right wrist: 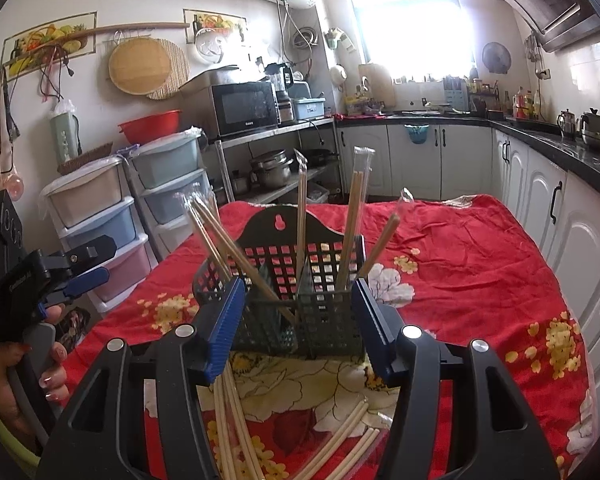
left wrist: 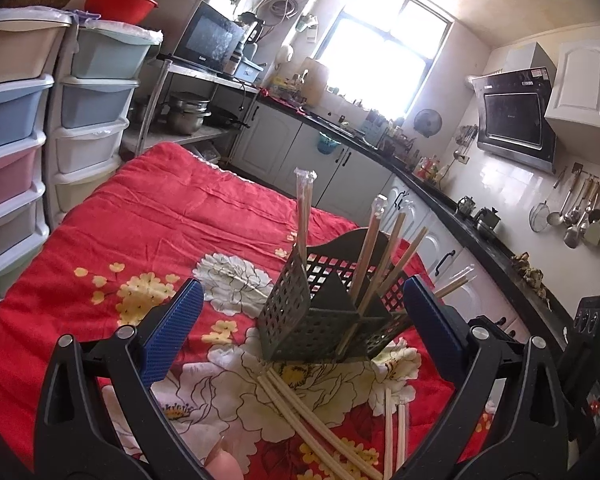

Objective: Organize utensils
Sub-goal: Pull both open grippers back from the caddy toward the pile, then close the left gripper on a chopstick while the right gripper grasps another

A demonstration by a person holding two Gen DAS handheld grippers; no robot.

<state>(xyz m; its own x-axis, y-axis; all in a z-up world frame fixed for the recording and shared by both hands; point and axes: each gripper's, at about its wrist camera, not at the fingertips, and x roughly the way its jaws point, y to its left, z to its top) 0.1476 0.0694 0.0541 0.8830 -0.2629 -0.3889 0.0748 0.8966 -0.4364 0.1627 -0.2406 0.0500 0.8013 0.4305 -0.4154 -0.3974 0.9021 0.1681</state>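
A dark perforated utensil basket (left wrist: 300, 320) (right wrist: 284, 280) stands on the red flowered cloth (left wrist: 172, 216) (right wrist: 472, 264), with several wrapped chopstick pairs (left wrist: 380, 256) (right wrist: 356, 216) standing upright in its compartments. More wrapped chopsticks (left wrist: 320, 428) (right wrist: 236, 432) lie flat on the cloth in front of it. My left gripper (left wrist: 304, 320) is open and empty, its blue pads either side of the basket. My right gripper (right wrist: 300, 312) is open and empty, close in front of the basket. The left gripper also shows in the right wrist view (right wrist: 80, 272) at the far left.
Plastic drawer units (left wrist: 28, 136) (right wrist: 112, 216) stand left of the table. A metal shelf holds a microwave (right wrist: 244, 108) and pots. A black counter (left wrist: 480, 224) (right wrist: 560, 148) with white cabinets runs along the right side.
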